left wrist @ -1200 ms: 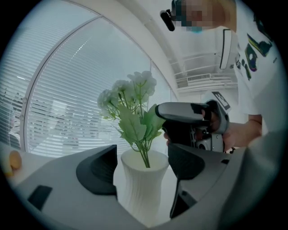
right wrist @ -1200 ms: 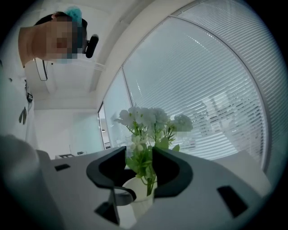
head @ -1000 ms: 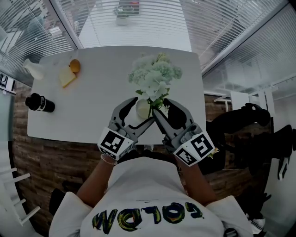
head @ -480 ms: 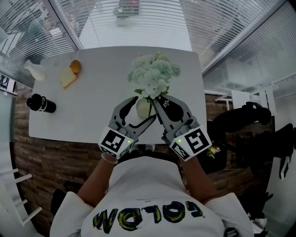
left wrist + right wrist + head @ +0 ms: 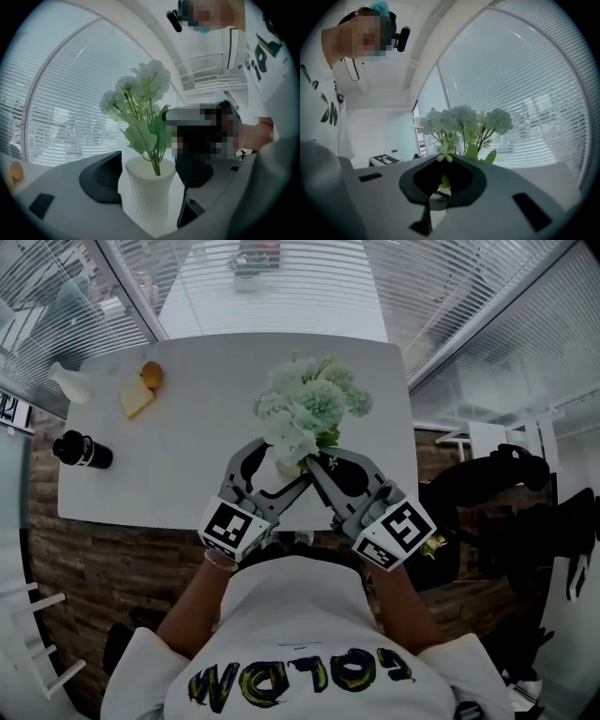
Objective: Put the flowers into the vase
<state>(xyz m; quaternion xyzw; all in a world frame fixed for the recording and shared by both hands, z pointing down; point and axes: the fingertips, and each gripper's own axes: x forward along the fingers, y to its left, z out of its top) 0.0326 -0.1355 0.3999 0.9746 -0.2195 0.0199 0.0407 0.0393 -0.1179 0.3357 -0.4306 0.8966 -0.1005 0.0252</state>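
A bunch of pale green and white flowers (image 5: 309, 409) stands with its stems in a white ribbed vase (image 5: 146, 197) near the table's front edge. From the head view the blooms hide most of the vase. My left gripper (image 5: 287, 463) holds the vase, one jaw on each side of its body. My right gripper (image 5: 315, 465) comes in from the right just above the vase mouth. Its jaws are closing tight on the green stems (image 5: 442, 182). The blooms (image 5: 464, 119) rise above those jaws, and the left gripper view shows the flowers (image 5: 140, 93) upright in the vase.
The white table (image 5: 187, 446) carries a black bottle (image 5: 82, 448), an orange (image 5: 151, 373), a yellow wedge (image 5: 136, 397) and a white object (image 5: 70, 381) at its left end. Blinds line the windows behind. A dark chair (image 5: 487, 484) stands to the right.
My right gripper's jaws have closed onto the stems. The bunch has shifted a little left and toward me. My left gripper has stayed put at the vase.
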